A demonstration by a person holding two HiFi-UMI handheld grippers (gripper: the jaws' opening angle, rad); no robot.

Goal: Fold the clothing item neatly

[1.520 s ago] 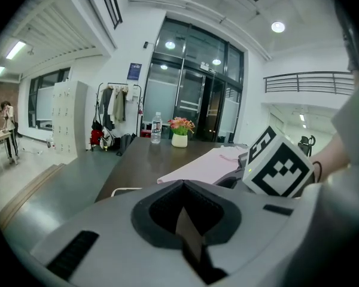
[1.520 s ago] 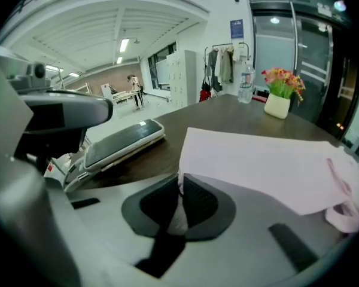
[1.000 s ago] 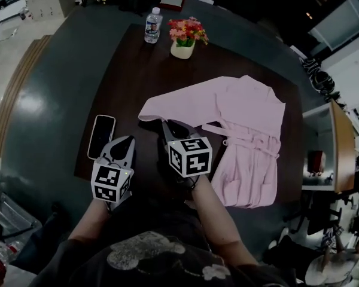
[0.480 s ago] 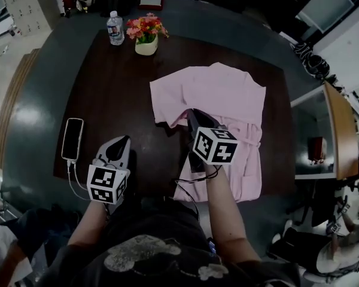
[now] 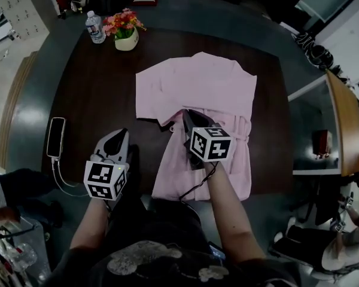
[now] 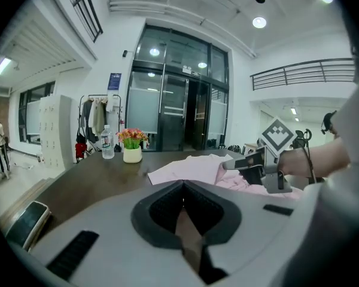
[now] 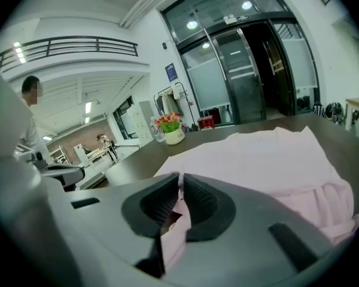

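1 pink robe (image 5: 197,82) pinched by right tongs (image 7: 180,184); left tongs (image 6: 182,187) clenched shut.

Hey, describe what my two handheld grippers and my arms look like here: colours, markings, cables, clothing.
The left gripper and right gripper have tapered grey shells with dark ribbed pads. Each carries a white cube printed with black square markers. A thin dark cable trails from the right one. The forearms are bare; the top is dark with a pale floral print.

garment (image 5: 197,88): soft matt pink cloth | table (image 5: 96,100): dark wood — low sheen | phone (image 5: 55,137): glossy black screen
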